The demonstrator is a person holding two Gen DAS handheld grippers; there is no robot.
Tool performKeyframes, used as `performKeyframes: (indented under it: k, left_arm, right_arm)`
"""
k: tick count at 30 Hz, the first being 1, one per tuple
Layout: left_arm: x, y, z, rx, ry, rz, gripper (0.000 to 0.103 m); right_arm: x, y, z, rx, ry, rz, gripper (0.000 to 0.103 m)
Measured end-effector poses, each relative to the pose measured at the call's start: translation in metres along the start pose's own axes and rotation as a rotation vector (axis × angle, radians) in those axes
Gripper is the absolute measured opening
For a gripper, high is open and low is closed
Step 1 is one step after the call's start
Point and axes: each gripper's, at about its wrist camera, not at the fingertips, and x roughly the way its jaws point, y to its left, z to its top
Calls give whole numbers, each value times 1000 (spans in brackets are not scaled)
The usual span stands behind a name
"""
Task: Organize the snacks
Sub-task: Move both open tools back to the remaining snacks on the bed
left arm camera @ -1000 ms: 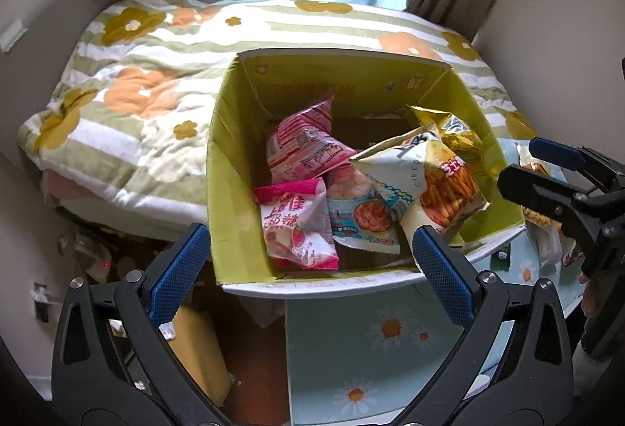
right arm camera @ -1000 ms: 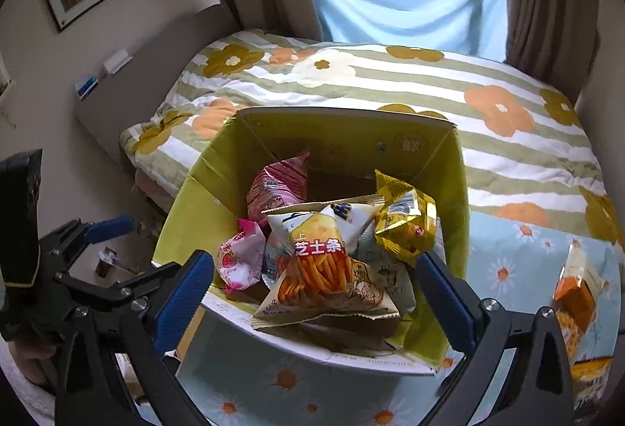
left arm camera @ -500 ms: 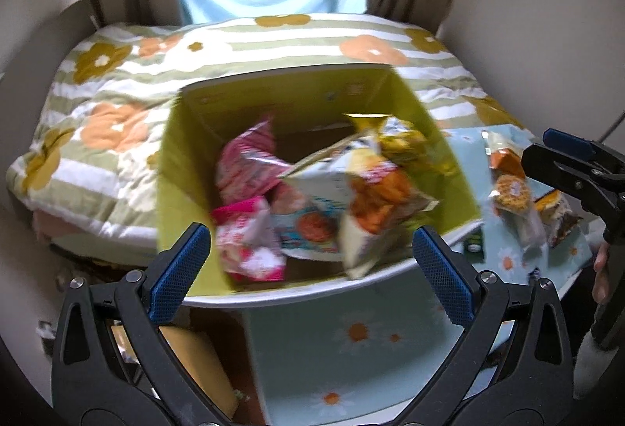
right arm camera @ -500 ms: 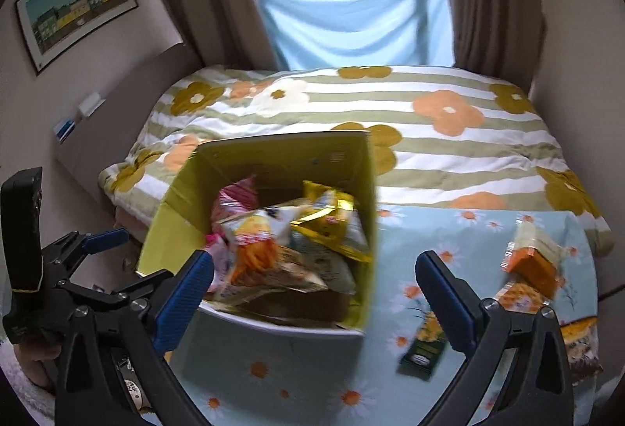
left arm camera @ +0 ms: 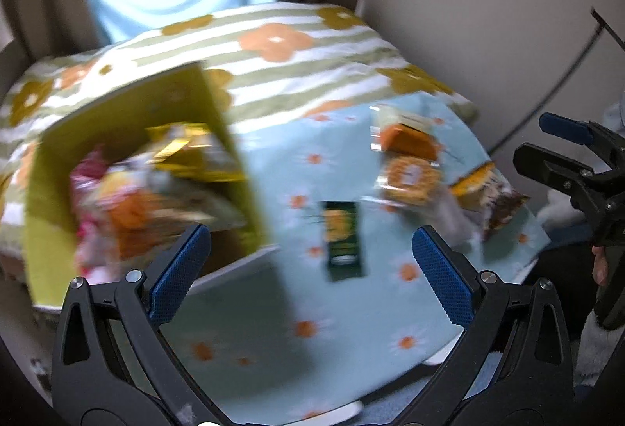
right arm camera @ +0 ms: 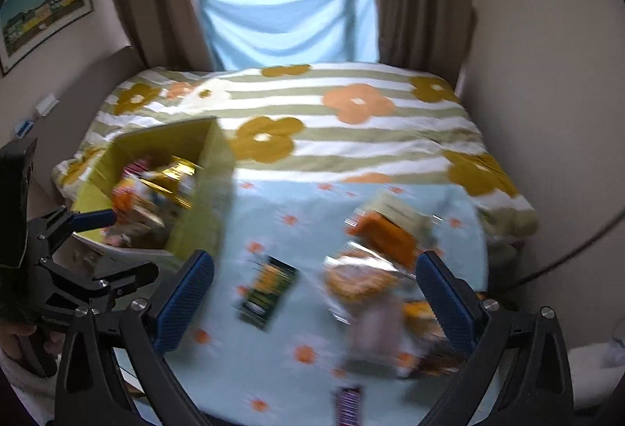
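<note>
A yellow-green cardboard box (left arm camera: 234,168) (right arm camera: 211,160) full of snack packets stands at the left of the blue daisy-print table (left arm camera: 297,340) (right arm camera: 312,215). A dark green packet (left arm camera: 343,238) (right arm camera: 267,289) lies flat mid-table. An orange packet (left arm camera: 408,141) (right arm camera: 384,236), a clear bag of round biscuits (left arm camera: 410,174) (right arm camera: 361,279) and a yellow-brown packet (left arm camera: 488,191) lie to the right. A purple bar (right arm camera: 349,402) lies near the front edge. My left gripper (left arm camera: 312,273) (right arm camera: 121,250) is open above the green packet. My right gripper (right arm camera: 316,303) (left arm camera: 547,145) is open over the biscuits. Both views are blurred.
A bed with a striped flower quilt (left arm camera: 273,47) (right arm camera: 312,113) runs behind the table, with brown curtains and a blue cloth at the window. A beige wall (right arm camera: 547,74) stands on the right. A framed picture (right arm camera: 43,10) hangs at the left. A hand (left arm camera: 599,266) holds the right gripper.
Both cameras have swung right, away from the box toward the loose snacks on the table. Both grippers stayed open and empty.
</note>
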Motion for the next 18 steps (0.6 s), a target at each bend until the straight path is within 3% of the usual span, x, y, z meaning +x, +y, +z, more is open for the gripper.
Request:
performKeyframes:
  k: [8,18]
  left_arm:
    - [46,-80,8,-6,46,-61,102]
    - [103,-108,26,57,154,-82,102]
  right_arm:
    - [0,-87,-34,28,79,-94,103]
    - [26,-131,-70,115,152,-101,103]
